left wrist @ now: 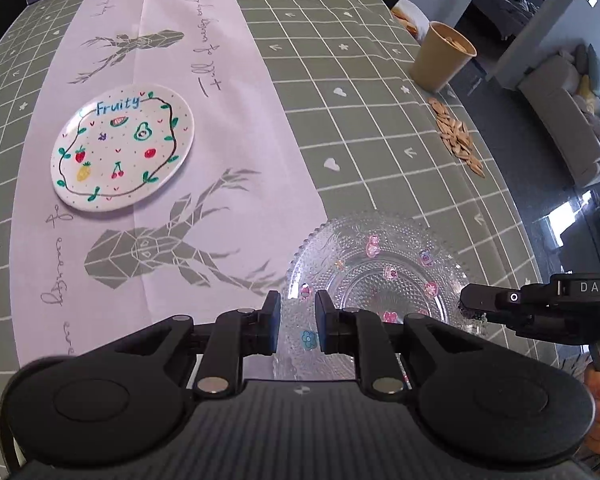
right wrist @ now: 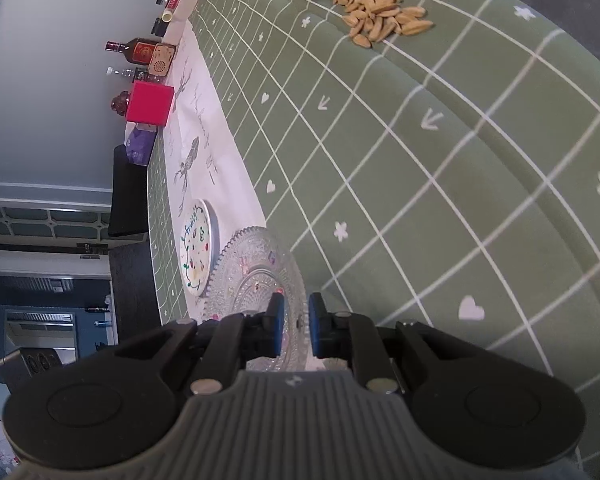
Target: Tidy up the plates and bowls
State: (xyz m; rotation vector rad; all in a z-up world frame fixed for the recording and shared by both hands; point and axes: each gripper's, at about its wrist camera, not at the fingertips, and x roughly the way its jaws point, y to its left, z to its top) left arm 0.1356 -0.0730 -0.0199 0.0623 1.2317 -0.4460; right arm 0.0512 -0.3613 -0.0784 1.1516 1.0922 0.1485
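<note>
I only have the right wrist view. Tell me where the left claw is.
Observer: The left claw is closed on the near rim of the glass plate, while the right claw grips the rim on the plate's right side.
Operator: Report what is inside the paper cup; I see only its base.
Observer: It is filled nearly to the brim with pale flat pieces that look like the loose seeds scattered on the tablecloth beside it.
</note>
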